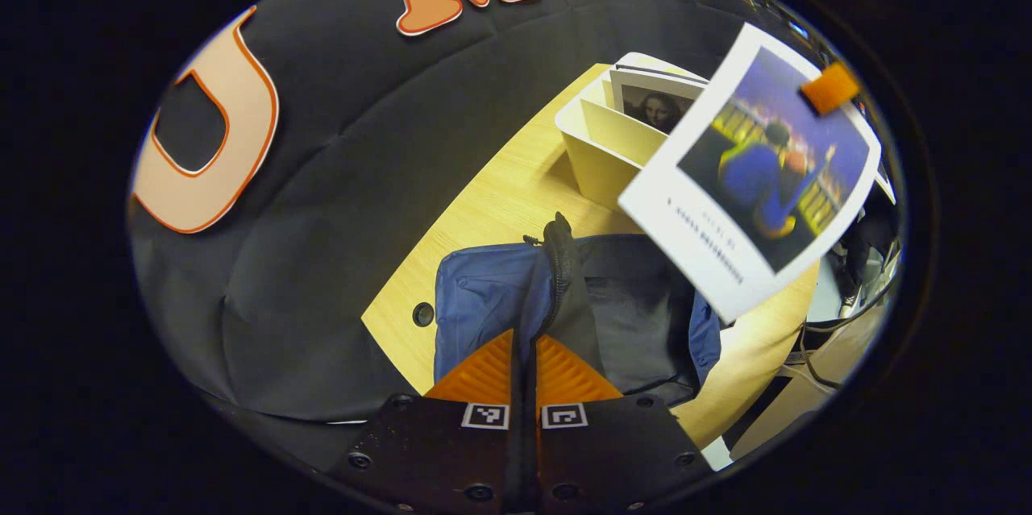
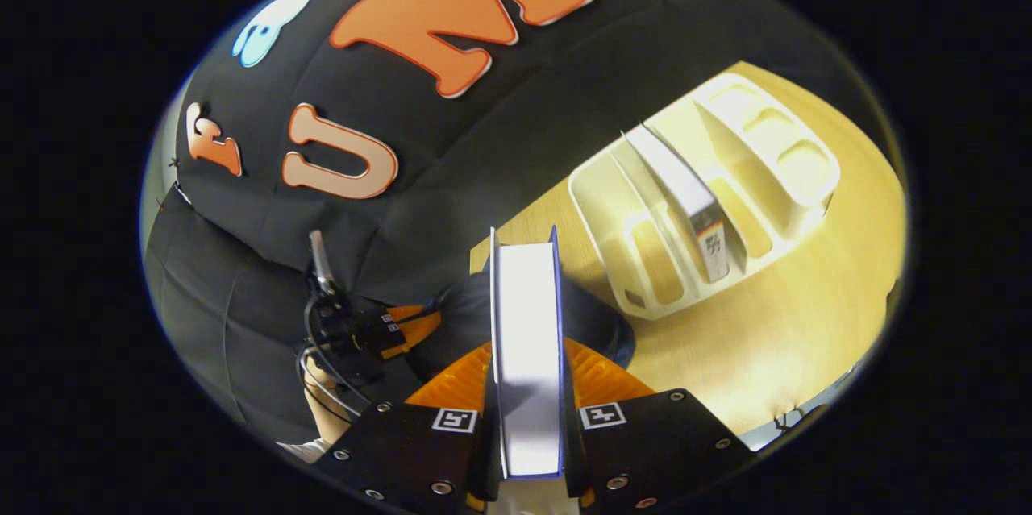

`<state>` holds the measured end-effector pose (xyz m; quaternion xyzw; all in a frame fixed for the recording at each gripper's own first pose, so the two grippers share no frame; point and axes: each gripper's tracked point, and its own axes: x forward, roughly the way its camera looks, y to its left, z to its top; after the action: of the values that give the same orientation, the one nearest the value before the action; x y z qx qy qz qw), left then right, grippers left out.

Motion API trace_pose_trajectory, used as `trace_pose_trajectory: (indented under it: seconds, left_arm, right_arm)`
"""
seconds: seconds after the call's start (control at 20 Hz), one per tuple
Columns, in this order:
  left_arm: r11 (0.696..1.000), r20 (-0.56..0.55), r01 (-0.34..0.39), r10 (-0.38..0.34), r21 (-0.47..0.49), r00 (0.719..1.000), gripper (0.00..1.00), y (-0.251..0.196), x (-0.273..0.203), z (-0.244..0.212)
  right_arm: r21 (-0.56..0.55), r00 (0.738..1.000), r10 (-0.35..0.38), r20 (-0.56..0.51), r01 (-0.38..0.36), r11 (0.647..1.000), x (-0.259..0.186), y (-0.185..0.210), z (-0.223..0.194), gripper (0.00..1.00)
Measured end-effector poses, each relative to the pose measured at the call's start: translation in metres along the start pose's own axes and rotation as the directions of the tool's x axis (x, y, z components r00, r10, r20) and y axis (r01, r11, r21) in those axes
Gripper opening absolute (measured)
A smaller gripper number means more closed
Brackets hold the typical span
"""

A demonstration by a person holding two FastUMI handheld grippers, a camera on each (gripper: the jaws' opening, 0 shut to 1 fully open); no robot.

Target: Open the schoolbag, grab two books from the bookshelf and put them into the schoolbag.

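A cream bookshelf (image 2: 709, 201) at upper right of the right gripper view holds one upright book (image 2: 685, 197), while the right gripper (image 2: 528, 374) clamps a second book (image 2: 528, 338) edge-on, long axis pointing away, above the open schoolbag (image 1: 637, 313) whose edge the left gripper (image 1: 524, 358) pinches.

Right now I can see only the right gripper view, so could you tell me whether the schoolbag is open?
Observer: Yes. In the left gripper view the schoolbag is unzipped, with its dark inside exposed.
Operator: What is keeping it open?
Observer: The left gripper is shut on the edge of the opening and holds it up.
Operator: Where is my book relative to it?
Observer: The book hangs tilted, overlapping the schoolbag's right edge in that view, and is not yet inside.
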<state>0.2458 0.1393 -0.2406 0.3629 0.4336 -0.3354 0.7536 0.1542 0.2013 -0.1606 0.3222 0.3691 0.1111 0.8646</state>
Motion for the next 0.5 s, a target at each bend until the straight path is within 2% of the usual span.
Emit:
trace_pose_trajectory:
  seconds: [0.2,0.35,0.5]
  left_arm:
    - [1.0,0.005,-0.02,0.02,0.011,1.0,0.01,-0.001,-0.006,0.008]
    - [0.999,0.02,-0.04,0.039,0.022,0.999,0.01,-0.003,-0.015,0.017]
    - [0.998,0.025,-0.053,0.052,0.039,0.998,0.01,-0.006,-0.019,0.023]
  right_arm:
    - [0.148,0.998,0.049,0.026,-0.052,0.988,0.057,-0.005,-0.027,0.31]
    - [0.191,0.999,0.023,0.034,-0.029,0.981,0.089,-0.01,-0.046,0.32]
    - [0.247,0.997,0.048,0.053,-0.06,0.967,0.127,-0.002,-0.053,0.31]
